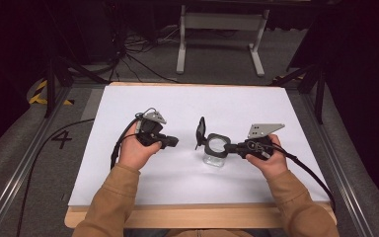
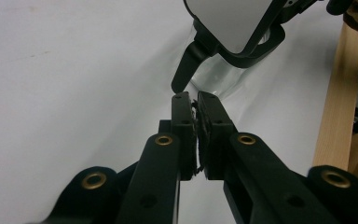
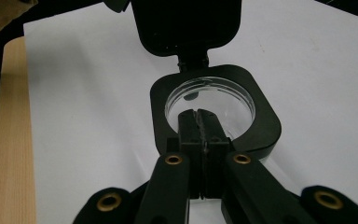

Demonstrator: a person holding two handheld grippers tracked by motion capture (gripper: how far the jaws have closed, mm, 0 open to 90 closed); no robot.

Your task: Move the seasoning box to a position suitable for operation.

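Observation:
A clear jar (image 1: 215,159) with a black square collar (image 1: 216,143) stands mid-table on the white sheet. Its black flip lid (image 1: 200,129) is swung up and open. My right gripper (image 1: 229,147) comes in from the right, shut, its tips lying over the collar's near edge (image 3: 261,126) above the jar's mouth; the pads meet with nothing visible between them (image 3: 198,114). My left gripper (image 1: 172,141) is shut and empty, left of the jar. In the left gripper view its tips (image 2: 193,97) sit just below the lid's tab (image 2: 185,65), and whether they touch it is unclear.
The white sheet (image 1: 187,103) covers most of the wooden table (image 1: 197,215), whose front edge shows near the person. Cables trail from both grippers. Metal rails run along both sides, and a white frame stands on the floor beyond.

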